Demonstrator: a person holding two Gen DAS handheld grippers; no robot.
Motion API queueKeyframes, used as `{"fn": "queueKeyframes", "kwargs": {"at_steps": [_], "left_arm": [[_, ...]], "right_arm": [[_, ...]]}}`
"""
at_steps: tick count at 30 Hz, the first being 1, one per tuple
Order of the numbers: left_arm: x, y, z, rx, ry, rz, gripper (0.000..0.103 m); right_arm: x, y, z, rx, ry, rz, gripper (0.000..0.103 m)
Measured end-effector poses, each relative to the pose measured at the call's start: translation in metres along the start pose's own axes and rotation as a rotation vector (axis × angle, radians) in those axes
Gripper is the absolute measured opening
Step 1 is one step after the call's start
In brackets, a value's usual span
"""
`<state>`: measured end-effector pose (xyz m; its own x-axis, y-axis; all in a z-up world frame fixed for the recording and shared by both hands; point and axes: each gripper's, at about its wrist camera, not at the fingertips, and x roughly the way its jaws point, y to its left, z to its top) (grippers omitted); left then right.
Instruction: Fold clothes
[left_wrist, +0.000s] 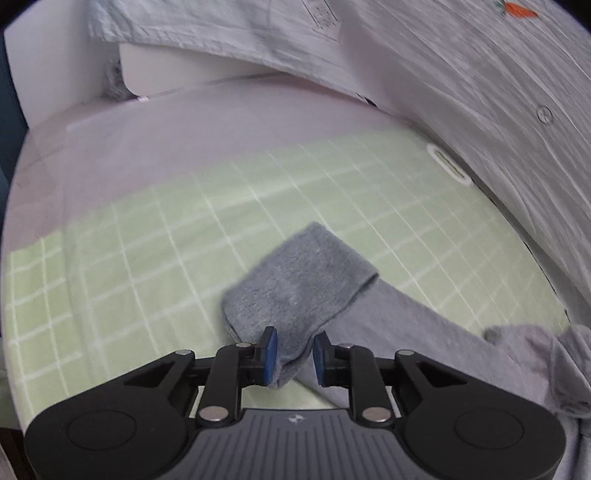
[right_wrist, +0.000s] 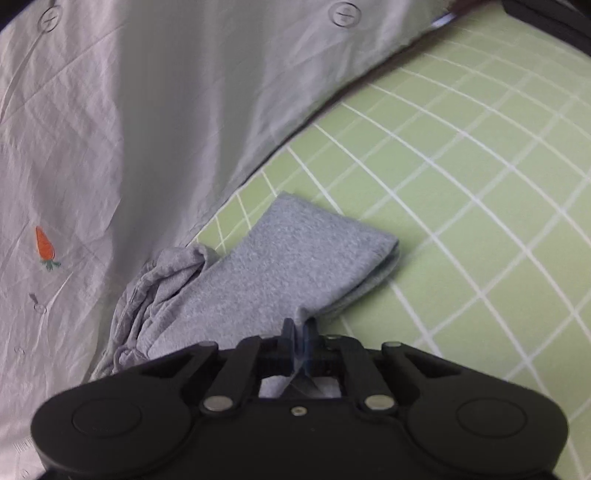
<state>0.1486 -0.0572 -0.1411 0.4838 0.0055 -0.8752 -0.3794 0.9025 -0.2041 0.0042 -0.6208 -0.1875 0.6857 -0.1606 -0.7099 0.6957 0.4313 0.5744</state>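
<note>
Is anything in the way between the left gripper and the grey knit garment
Nothing visible. The grey knit garment already lies between the left gripper's blue pads on the green checked sheet.

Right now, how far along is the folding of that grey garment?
Done: one end of the grey garment is doubled over on the green checked sheet. In hand: the right gripper is shut on its edge; the left gripper straddles a fold. Left: the bunched end.

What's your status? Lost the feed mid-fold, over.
Right gripper shut on grey garment. Left gripper open, fold corner between its pads, not pinched. Garment partly folded on green checked sheet. White duvet crowds its bunched end.
</note>
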Motion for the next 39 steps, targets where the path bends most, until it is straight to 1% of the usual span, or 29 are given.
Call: {"fn": "queueKeyframes", "kwargs": {"at_steps": [2,3,4,6,7,8,9,10,11,12,13,14,16,18,20,21,23,27,29,31,32,33,34,39], "left_arm": [[0.002,-0.015,-0.012,0.025,0.029,-0.043,0.023],[0.002,-0.021,-0.016,0.043,0.036,-0.063,0.023],[0.0,-0.027,-0.021,0.061,0.043,-0.083,0.023],[-0.004,-0.038,-0.03,0.096,0.061,-0.123,0.025],[-0.006,-0.043,-0.036,0.116,0.073,-0.14,0.029],[-0.008,-0.048,-0.041,0.139,0.088,-0.158,0.032],[-0.01,-0.052,-0.048,0.166,0.109,-0.173,0.033],[-0.012,-0.056,-0.057,0.193,0.133,-0.188,0.036],[-0.013,-0.061,-0.066,0.22,0.156,-0.203,0.041],[-0.015,-0.064,-0.075,0.238,0.186,-0.22,0.044],[-0.016,-0.067,-0.086,0.248,0.222,-0.241,0.046],[-0.017,-0.068,-0.097,0.25,0.259,-0.265,0.046],[-0.019,-0.069,-0.118,0.234,0.334,-0.32,0.047],[-0.021,-0.068,-0.139,0.22,0.403,-0.369,0.048],[-0.024,-0.068,-0.161,0.232,0.456,-0.401,0.049],[-0.027,-0.07,-0.17,0.253,0.469,-0.41,0.05],[-0.033,-0.071,-0.186,0.293,0.477,-0.417,0.053],[-0.045,-0.071,-0.209,0.351,0.459,-0.429,0.06],[-0.046,-0.068,-0.219,0.355,0.48,-0.434,0.061],[-0.047,-0.065,-0.229,0.356,0.503,-0.439,0.062],[-0.048,-0.063,-0.234,0.357,0.511,-0.442,0.063],[-0.05,-0.06,-0.239,0.358,0.517,-0.444,0.063],[-0.051,-0.058,-0.243,0.357,0.52,-0.447,0.063],[-0.062,-0.039,-0.249,0.304,0.474,-0.444,0.063]], "right_arm": [[-0.019,-0.002,0.021,-0.036,-0.087,0.009,0.004],[-0.034,-0.005,0.036,-0.054,-0.157,-0.01,0.004],[-0.049,-0.009,0.051,-0.063,-0.227,-0.046,0.004],[-0.074,-0.023,0.078,-0.065,-0.337,-0.153,0.004],[-0.084,-0.031,0.089,-0.08,-0.374,-0.213,0.004],[-0.091,-0.036,0.095,-0.112,-0.391,-0.279,0.006],[-0.096,-0.04,0.096,-0.154,-0.387,-0.341,0.015],[-0.101,-0.044,0.095,-0.198,-0.377,-0.399,0.038],[-0.106,-0.049,0.091,-0.239,-0.356,-0.416,0.05],[-0.112,-0.057,0.081,-0.273,-0.33,-0.394,0.061],[-0.118,-0.063,0.068,-0.288,-0.297,-0.364,0.062],[-0.122,-0.07,0.054,-0.294,-0.26,-0.334,0.062],[-0.129,-0.084,0.025,-0.297,-0.189,-0.279,0.067],[-0.133,-0.095,-0.006,-0.29,-0.131,-0.237,0.068],[-0.137,-0.101,-0.033,-0.293,-0.094,-0.208,0.069],[-0.139,-0.104,-0.046,-0.295,-0.077,-0.195,0.07],[-0.143,-0.106,-0.063,-0.289,-0.058,-0.177,0.071],[-0.151,-0.11,-0.092,-0.281,-0.025,-0.148,0.072],[-0.154,-0.111,-0.102,-0.293,-0.01,-0.138,0.073],[-0.156,-0.111,-0.109,-0.32,0.002,-0.127,0.076],[-0.157,-0.111,-0.112,-0.334,0.007,-0.122,0.08],[-0.158,-0.112,-0.116,-0.348,0.012,-0.117,0.082],[-0.159,-0.112,-0.118,-0.361,0.013,-0.116,0.082],[-0.164,-0.114,-0.126,-0.404,0.005,-0.121,0.081]]}}
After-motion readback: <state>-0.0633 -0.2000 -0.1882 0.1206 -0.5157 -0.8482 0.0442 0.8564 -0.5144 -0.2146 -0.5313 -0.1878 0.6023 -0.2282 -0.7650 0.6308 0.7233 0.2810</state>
